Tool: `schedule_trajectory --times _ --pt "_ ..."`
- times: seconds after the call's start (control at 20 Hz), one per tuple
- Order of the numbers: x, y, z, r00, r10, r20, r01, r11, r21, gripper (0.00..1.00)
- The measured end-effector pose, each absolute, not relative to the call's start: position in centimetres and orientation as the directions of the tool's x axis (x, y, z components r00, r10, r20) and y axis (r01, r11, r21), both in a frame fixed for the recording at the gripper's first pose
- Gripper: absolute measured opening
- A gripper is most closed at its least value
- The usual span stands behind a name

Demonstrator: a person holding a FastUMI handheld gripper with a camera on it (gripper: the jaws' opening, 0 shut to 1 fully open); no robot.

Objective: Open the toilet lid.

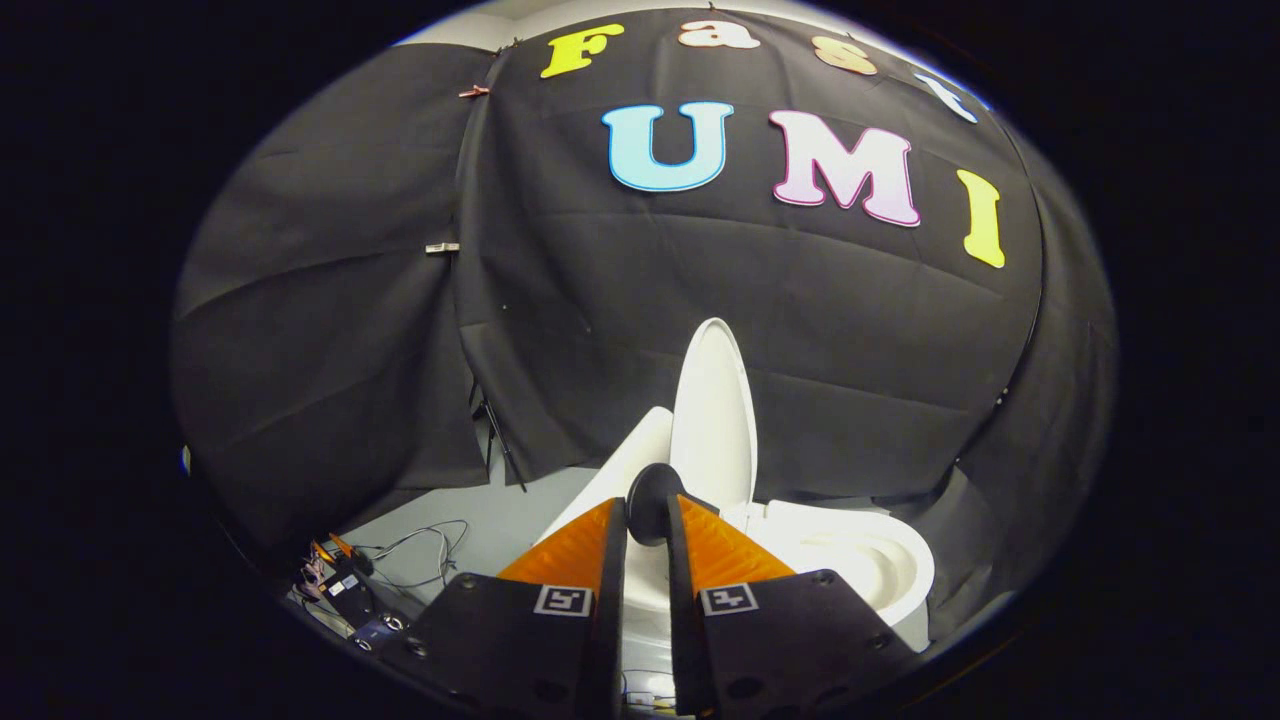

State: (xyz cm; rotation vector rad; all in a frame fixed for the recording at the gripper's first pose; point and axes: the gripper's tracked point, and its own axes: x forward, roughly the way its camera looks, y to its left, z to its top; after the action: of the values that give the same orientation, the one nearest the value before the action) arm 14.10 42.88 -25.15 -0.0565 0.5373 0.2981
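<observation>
Toilet lid upright; hand-held gripper fingers nearly closed

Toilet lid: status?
Tongs shut on black knob. Toilet lid raised upright, bowl exposed. Nothing blocking; cables lie aside on floor.

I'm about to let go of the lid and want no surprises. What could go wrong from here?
1. The lid stands raised above the bowl; if it isn't resting past upright, releasing may let it drop shut.
2. The gripper fingers sit close around a dark knob by the lid; pulling back before opening could drag the lid down.
3. Loose cables lie on the floor nearby and could snag.
</observation>
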Motion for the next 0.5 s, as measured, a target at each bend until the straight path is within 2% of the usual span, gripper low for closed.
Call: schedule_trajectory --times 0.05,0.3,0.5 --pt "14.0 42.9 -25.0 0.816 0.281 -0.505 -0.301 0.953 0.044 0.25" --pt "13.6 42.5 -22.8 0.816 0.334 -0.472 -0.319 0.941 0.114 1.00" --pt "12.4 40.0 -18.4 0.851 0.345 -0.395 -0.321 0.938 0.126 0.99"
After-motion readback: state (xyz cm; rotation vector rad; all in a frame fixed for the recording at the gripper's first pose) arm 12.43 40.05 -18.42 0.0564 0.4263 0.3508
